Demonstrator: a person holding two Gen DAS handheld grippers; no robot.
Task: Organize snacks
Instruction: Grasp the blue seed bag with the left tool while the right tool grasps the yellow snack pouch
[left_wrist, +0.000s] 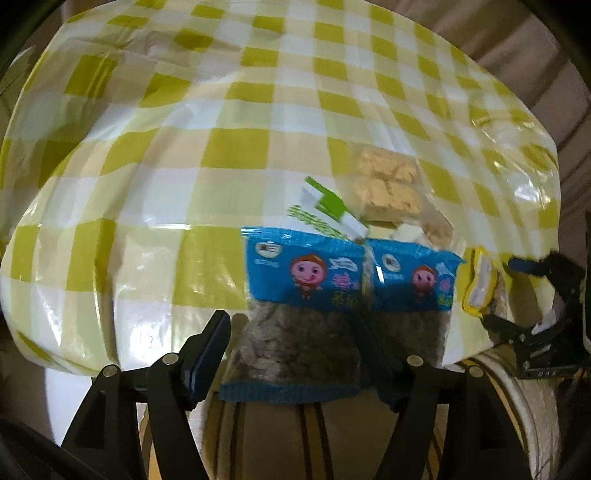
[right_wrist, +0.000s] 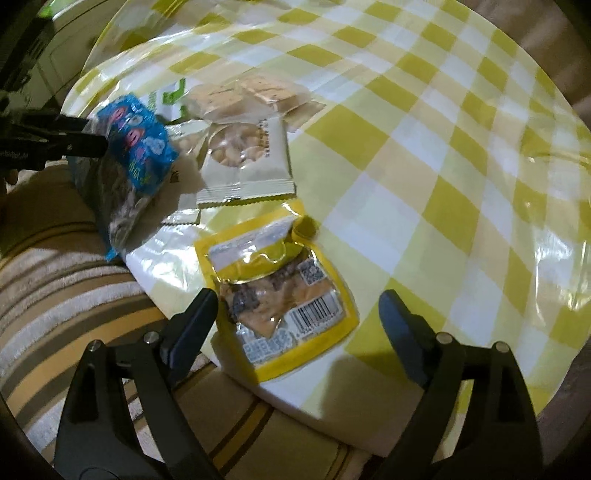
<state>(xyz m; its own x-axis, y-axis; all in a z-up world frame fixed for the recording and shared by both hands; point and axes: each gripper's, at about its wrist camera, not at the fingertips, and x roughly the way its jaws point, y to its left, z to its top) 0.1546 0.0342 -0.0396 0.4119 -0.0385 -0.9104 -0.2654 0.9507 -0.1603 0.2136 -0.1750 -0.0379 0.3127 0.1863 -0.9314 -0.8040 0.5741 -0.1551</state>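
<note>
Two joined blue snack packets (left_wrist: 351, 284) hang over the near edge of the table. My left gripper (left_wrist: 291, 328) straddles the left packet; a gap shows beside the left finger (left_wrist: 210, 347), so it is open. In the right wrist view the blue packets (right_wrist: 136, 147) sit at the upper left by the left gripper (right_wrist: 85, 142). A torn yellow packet (right_wrist: 280, 295) lies flat at the table's edge between the wide-open fingers of my right gripper (right_wrist: 297, 295), which do not touch it. The left wrist view shows the yellow packet (left_wrist: 480, 284) beside the right gripper (left_wrist: 535, 295).
A yellow-and-white checked cloth (right_wrist: 443, 166) covers the table. A white cracker packet (right_wrist: 247, 162), a clear biscuit packet (right_wrist: 251, 96) and a green-and-white packet (right_wrist: 173, 96) lie behind the blue ones. A striped cushion (right_wrist: 55, 277) sits below the table edge.
</note>
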